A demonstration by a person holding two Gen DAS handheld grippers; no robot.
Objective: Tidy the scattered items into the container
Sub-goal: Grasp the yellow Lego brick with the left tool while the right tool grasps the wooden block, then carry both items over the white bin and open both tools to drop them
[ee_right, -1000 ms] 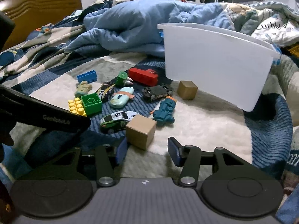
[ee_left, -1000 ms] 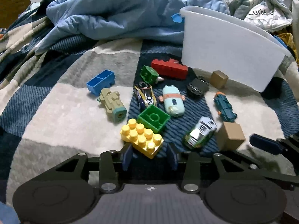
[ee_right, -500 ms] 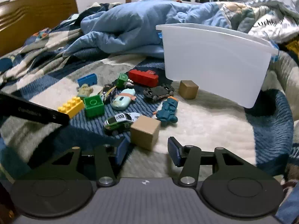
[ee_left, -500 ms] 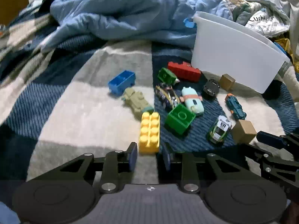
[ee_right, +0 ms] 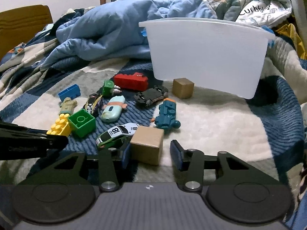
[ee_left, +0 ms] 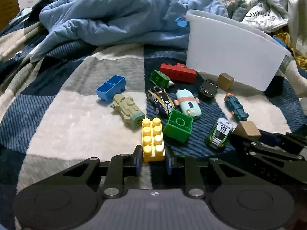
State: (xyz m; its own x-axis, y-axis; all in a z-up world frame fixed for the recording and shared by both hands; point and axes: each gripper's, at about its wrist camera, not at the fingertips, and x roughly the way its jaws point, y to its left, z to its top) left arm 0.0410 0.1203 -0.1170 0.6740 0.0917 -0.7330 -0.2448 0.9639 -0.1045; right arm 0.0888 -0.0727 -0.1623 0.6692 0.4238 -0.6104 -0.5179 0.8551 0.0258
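A studded yellow plastic brick (ee_left: 153,140) lies on a plush checked blanket (ee_left: 76,122), long axis pointing straight away from the left gripper (ee_left: 153,160), whose narrow jaws flank its near end. The right gripper (ee_right: 151,154), jaws wide, brackets a smooth wooden cube (ee_right: 147,144). A white plastic tub (ee_right: 207,51) stands beyond

toys lie scattered across a bed covered in a blue, grey and cream checked blanket (ee_left: 76,130), among them a yellow studded building brick (ee_left: 153,140), a tan wooden cube (ee_right: 147,146) and a white plastic tub (ee_right: 207,55), beside a rumpled light blue quilt (ee_left: 115,19).
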